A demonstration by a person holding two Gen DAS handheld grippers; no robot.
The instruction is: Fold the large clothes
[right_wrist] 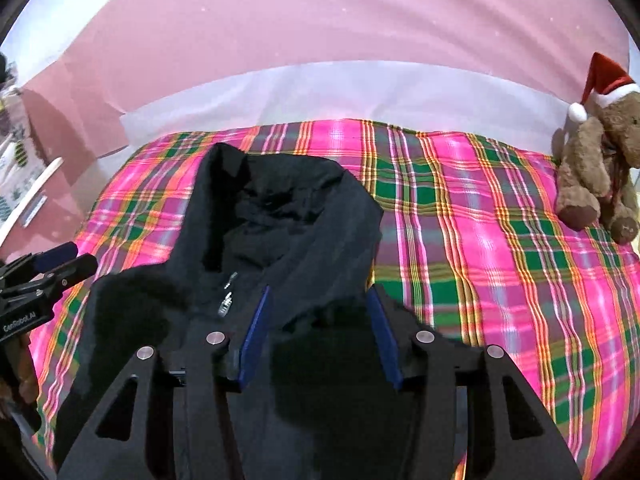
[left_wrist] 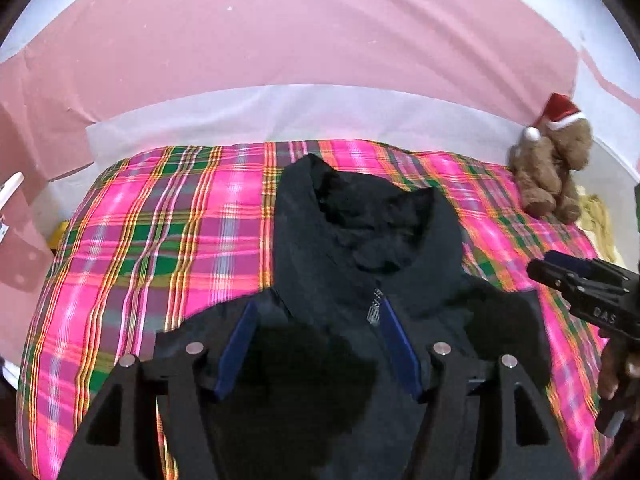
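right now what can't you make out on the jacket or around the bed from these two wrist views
- Lower part of the dark jacket: in both wrist views, hidden by the gripper frames and cut off by the bottom edge.
- Jacket's sleeves: too dark to tell apart in either view.
- Yellow thing beside the plaid bedspread: left view, mostly hidden by the bed edge.
- Teddy bear: right view, cut by the fisheye rim.
- Right gripper: left view, jaw state unclear side-on.

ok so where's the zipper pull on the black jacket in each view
Left wrist view: zipper pull sits low, right of centre, beside the left gripper's right finger.
Right wrist view: zipper pull sits low, left of centre, left of the right gripper.
Shared landmark: teddy bear in a Santa hat, at the right edge.
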